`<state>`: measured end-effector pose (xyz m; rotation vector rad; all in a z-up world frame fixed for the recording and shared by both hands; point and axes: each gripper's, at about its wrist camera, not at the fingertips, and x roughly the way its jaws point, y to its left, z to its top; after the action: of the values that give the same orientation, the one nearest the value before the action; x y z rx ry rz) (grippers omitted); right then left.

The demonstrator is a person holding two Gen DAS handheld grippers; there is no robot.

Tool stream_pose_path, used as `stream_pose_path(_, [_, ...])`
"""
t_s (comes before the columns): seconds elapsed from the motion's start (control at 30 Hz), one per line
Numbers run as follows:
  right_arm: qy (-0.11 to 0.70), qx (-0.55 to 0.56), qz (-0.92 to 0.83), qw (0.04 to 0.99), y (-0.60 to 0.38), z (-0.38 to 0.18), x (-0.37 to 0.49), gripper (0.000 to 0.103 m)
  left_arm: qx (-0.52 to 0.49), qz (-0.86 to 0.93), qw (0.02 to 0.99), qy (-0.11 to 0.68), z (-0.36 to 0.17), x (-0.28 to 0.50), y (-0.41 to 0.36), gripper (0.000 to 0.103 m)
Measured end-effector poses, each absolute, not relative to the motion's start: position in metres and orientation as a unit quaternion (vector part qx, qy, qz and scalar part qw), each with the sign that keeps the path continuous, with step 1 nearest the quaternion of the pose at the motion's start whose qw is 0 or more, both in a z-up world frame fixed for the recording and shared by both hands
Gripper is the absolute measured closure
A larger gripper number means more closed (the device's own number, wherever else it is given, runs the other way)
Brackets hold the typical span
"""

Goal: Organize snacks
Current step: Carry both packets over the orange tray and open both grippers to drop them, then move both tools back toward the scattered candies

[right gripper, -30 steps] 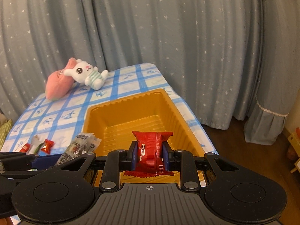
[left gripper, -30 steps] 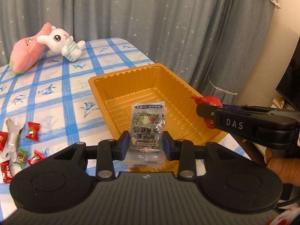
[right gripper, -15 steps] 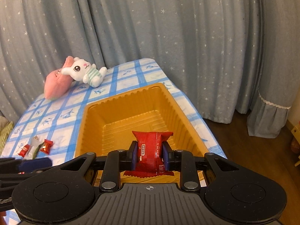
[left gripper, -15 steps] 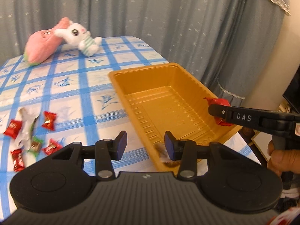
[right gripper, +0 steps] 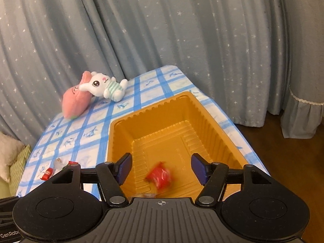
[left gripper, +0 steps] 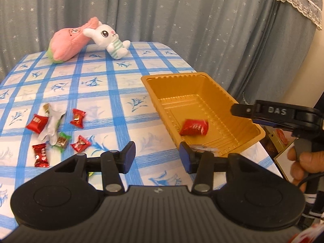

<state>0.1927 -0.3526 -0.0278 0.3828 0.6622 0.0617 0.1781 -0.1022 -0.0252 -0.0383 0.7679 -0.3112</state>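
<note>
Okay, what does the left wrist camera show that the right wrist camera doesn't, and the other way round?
Only the left wrist view shows the full scatter of small wrapped candies on the checked tablecloth and the person's hand holding the right gripper. Only the right wrist view shows the wooden floor. Both show the orange plastic tray holding a red wrapped snack, plus the white plush rabbit.

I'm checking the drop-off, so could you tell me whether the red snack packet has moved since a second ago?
Yes. The red snack packet has left the opening right gripper and dropped onto the floor of the gold tray.
</note>
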Motion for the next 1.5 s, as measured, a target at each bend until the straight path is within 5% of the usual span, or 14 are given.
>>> stream_pose_path(0.87, [0.328,0.129,0.077,0.933,-0.258,0.016,0.091,0.038,-0.028,-0.077,0.938,0.337,0.030,0.093,-0.029,0.049])
stream_pose_path(1.5, [0.321,0.099,0.130,0.933,-0.210,0.009,0.095,0.038,-0.032,-0.050,0.935,0.351,0.005,0.103,0.038,0.044])
